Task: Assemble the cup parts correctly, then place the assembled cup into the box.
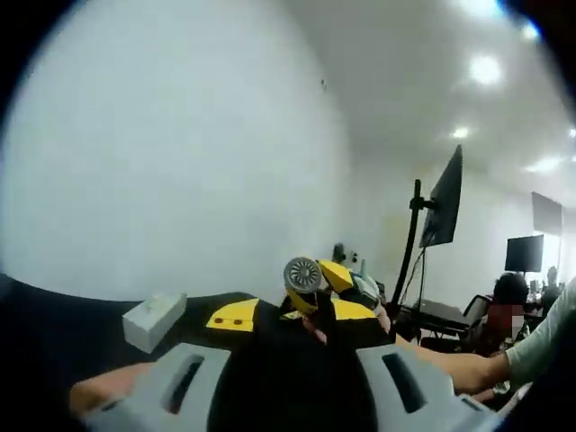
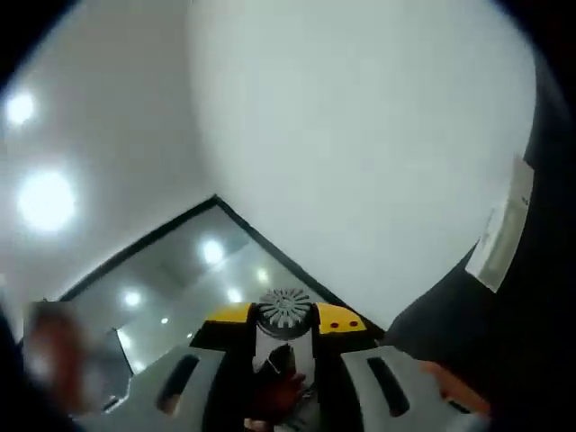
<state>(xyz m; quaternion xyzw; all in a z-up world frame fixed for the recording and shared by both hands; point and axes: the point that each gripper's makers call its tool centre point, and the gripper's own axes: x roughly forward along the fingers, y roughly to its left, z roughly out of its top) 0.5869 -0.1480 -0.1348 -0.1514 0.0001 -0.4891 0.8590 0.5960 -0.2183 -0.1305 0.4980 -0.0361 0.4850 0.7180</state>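
Jaws of the left gripper (image 1: 292, 382) rise grey from the bottom of the left gripper view with a dark object between them; whether they clamp it or merely flank it cannot be told. Just beyond, the right gripper (image 1: 337, 292), yellow and black, comes in from the right, holding a cup part (image 1: 303, 273) with a round, ribbed grey face. A person's hand (image 1: 463, 369) and pale sleeve reach in behind it. A small white box (image 1: 154, 319) lies on the dark table (image 1: 54, 328) to the left, and monitors on stands (image 1: 441, 202) sit farther back. In the right gripper view, the right gripper's grey jaws close on that same ribbed cup part (image 2: 284, 310), with the left gripper's yellow tips (image 2: 337, 317) touching or just behind it. The white box (image 2: 504, 229) sits at the right edge.
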